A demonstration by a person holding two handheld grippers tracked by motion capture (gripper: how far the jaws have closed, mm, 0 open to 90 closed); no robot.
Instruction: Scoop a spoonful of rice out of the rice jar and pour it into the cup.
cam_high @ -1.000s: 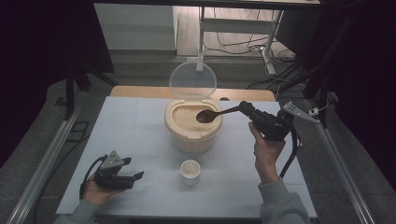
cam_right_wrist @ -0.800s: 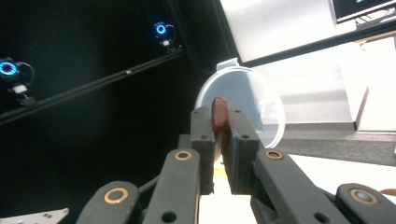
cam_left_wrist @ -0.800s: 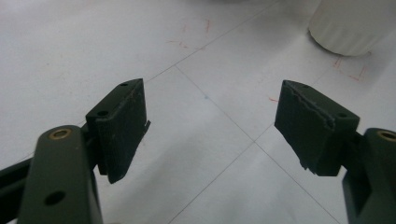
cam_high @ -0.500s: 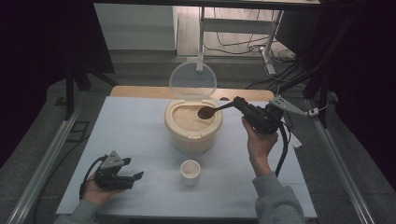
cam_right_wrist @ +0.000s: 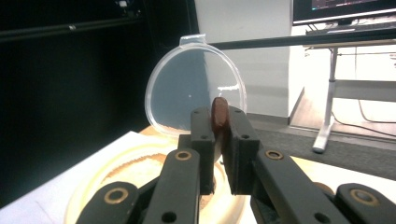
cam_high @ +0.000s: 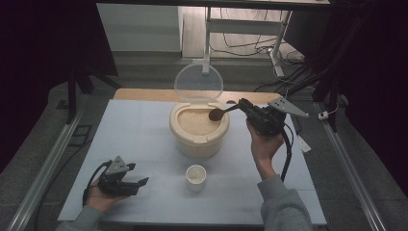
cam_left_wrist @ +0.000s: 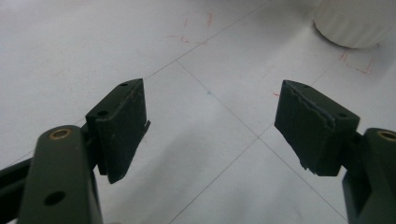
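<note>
Spoon [cam_high: 217,114] over rice tub [cam_high: 199,126]; edge-on between right gripper's [cam_right_wrist: 217,122] jaws.

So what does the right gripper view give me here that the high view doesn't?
Right gripper view: the two jaws pressed flat on the brown spoon handle, close up. High view: the spoon's bowl over the rice bin, the small white cup in front, and the left gripper open near the table edge. Both share the bin, its raised clear lid and the right gripper.
</note>
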